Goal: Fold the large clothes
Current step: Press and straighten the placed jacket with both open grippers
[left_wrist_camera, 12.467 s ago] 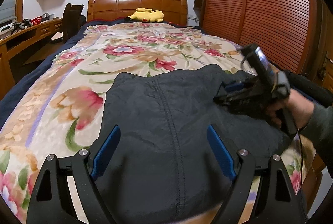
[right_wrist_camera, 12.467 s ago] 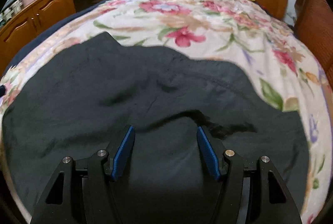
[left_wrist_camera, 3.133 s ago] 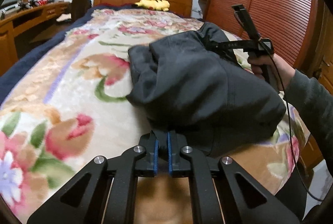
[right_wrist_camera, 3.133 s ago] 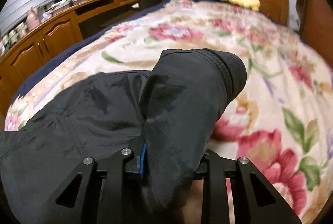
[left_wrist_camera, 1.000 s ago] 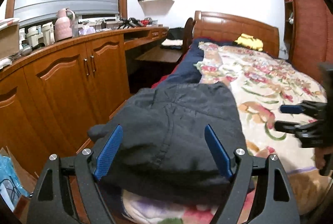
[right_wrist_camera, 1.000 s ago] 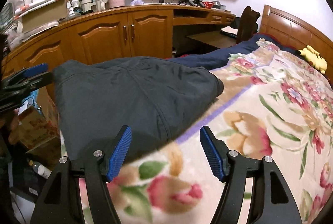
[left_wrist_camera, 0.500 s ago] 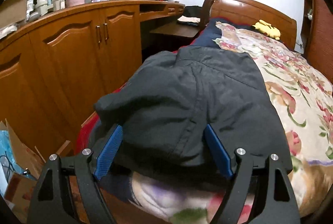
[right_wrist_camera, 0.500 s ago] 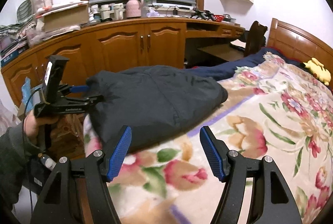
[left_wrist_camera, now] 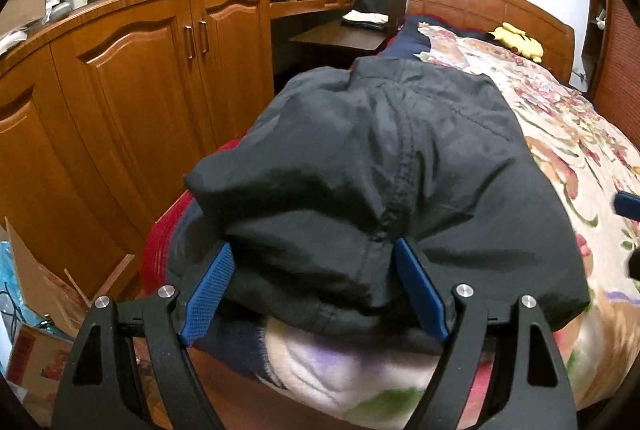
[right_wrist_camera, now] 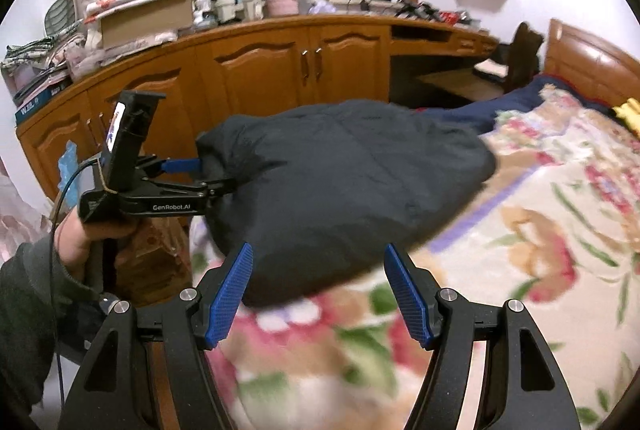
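Note:
A dark folded garment (left_wrist_camera: 400, 166) lies on the floral blanket (left_wrist_camera: 568, 134) at the bed's near corner, by the wooden cabinets. My left gripper (left_wrist_camera: 312, 250) is open, and its blue pads stand on either side of the garment's near edge without pinching it. The right wrist view shows this left gripper (right_wrist_camera: 208, 176) held by a hand (right_wrist_camera: 76, 234) at the garment's (right_wrist_camera: 344, 182) left end. My right gripper (right_wrist_camera: 318, 254) is open just short of the garment's near side, with nothing between its fingers. One blue finger of the right gripper (left_wrist_camera: 629, 205) shows at the right edge of the left wrist view.
Wooden cabinets (left_wrist_camera: 132, 78) and a desk run along the bed's left side. Cardboard boxes (left_wrist_camera: 36, 310) sit on the floor below the corner. A yellow plush toy (left_wrist_camera: 518, 38) lies by the headboard (left_wrist_camera: 472, 2). A dark chair (right_wrist_camera: 524, 54) stands at the desk.
Both grippers held the garment three seconds ago and now stand open. Over the last second the left gripper sank onto the garment's near edge, and the right gripper swung towards the cabinets.

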Demonstrator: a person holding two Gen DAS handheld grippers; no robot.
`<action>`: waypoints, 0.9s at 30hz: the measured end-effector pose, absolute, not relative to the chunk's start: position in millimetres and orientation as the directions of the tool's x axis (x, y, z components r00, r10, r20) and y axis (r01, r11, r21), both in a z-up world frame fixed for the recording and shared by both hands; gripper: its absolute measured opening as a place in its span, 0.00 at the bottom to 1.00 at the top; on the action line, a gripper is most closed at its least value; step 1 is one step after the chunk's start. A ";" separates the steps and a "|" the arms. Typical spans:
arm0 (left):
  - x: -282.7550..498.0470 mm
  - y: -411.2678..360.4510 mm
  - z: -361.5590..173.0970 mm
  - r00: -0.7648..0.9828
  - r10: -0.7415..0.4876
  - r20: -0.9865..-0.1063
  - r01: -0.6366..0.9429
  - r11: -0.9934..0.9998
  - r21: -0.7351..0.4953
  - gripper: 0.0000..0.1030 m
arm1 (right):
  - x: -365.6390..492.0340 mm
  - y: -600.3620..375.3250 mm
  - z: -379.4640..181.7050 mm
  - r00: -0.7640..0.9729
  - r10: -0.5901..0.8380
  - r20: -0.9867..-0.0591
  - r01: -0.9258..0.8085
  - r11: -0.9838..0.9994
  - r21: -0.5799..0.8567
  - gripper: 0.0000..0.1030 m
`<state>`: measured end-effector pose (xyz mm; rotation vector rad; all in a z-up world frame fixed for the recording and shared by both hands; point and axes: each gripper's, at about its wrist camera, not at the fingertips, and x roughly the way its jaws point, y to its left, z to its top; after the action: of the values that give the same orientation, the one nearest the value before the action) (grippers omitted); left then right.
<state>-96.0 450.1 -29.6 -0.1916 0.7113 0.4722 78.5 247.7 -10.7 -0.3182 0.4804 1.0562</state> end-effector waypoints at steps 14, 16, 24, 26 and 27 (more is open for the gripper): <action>-112.8 455.5 -13.0 0.664 0.393 -0.636 -0.494 0.869 0.022 0.81 | 118.6 323.7 -42.0 0.382 0.697 -0.607 -0.896 0.441 -0.057 0.52; -118.1 455.6 -7.4 0.671 0.401 -0.623 -0.500 0.866 0.018 0.81 | 123.8 322.3 -39.0 0.376 0.698 -0.610 -0.895 0.444 -0.043 0.52; -113.1 441.6 27.2 0.728 0.395 -0.560 -0.477 0.879 0.000 0.81 | 117.5 293.8 -23.9 0.383 0.721 -0.577 -0.885 0.466 -0.005 0.52; -104.4 439.2 31.6 0.738 0.391 -0.550 -0.466 0.885 0.004 0.81 | 114.2 282.8 -17.5 0.406 0.711 -0.574 -0.876 0.482 -0.022 0.52; -100.1 438.9 32.3 0.739 0.390 -0.549 -0.463 0.886 0.007 0.81 | 109.4 281.2 -17.2 0.425 0.707 -0.565 -0.869 0.493 -0.036 0.53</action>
<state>-100.1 438.9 32.3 -0.1330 0.5715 0.4697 109.4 281.2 -17.2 -0.3482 0.5248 1.0102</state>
